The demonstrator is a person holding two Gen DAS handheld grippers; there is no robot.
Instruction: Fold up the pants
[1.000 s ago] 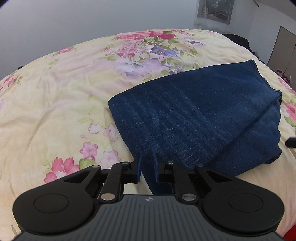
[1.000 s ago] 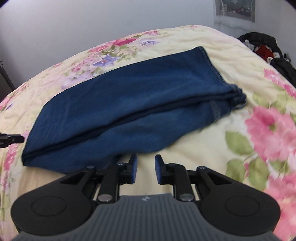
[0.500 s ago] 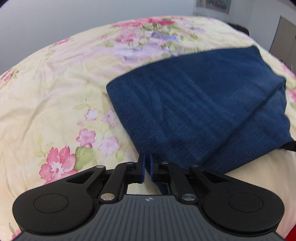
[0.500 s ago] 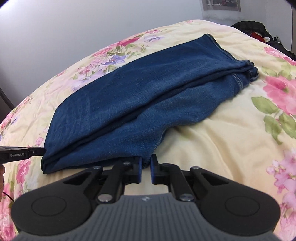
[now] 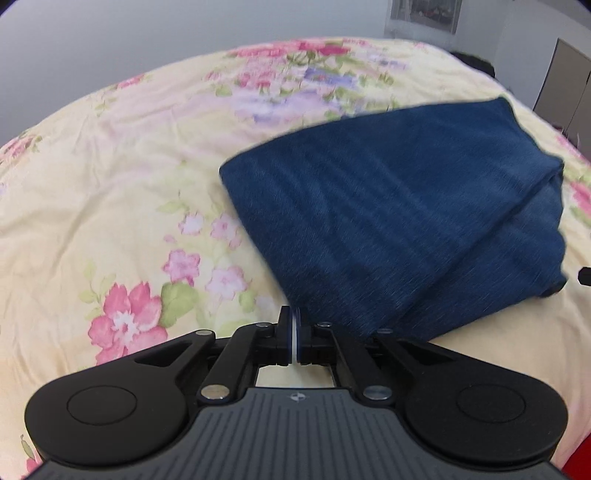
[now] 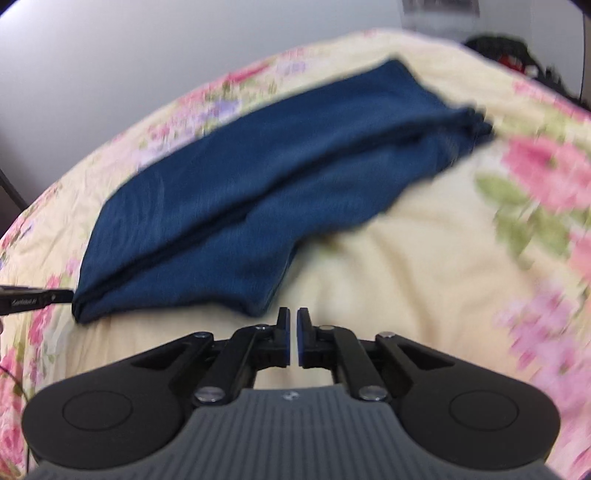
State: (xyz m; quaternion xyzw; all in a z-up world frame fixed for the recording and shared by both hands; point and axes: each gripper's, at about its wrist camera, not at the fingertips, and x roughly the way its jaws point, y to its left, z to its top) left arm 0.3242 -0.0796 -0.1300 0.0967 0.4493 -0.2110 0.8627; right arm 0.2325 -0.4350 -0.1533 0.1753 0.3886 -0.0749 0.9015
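Observation:
Dark blue jeans (image 5: 399, 221) lie folded on a floral bedspread (image 5: 110, 177). In the left wrist view my left gripper (image 5: 294, 317) is shut and empty, just off the near left corner of the jeans. In the right wrist view the jeans (image 6: 258, 192) stretch from lower left to upper right. My right gripper (image 6: 293, 317) is nearly shut and empty, just in front of the near edge of the jeans, not touching them. The left gripper's tip (image 6: 40, 297) shows at the jeans' left corner.
The bed's floral cover (image 6: 424, 277) spreads on all sides. Dark bags or clothes (image 6: 517, 55) lie beyond the far right edge of the bed. A grey wall and a picture (image 5: 424, 14) stand behind.
Both grippers closed from open, then drew back from the jeans' near edge. The jeans stay folded on the bed.

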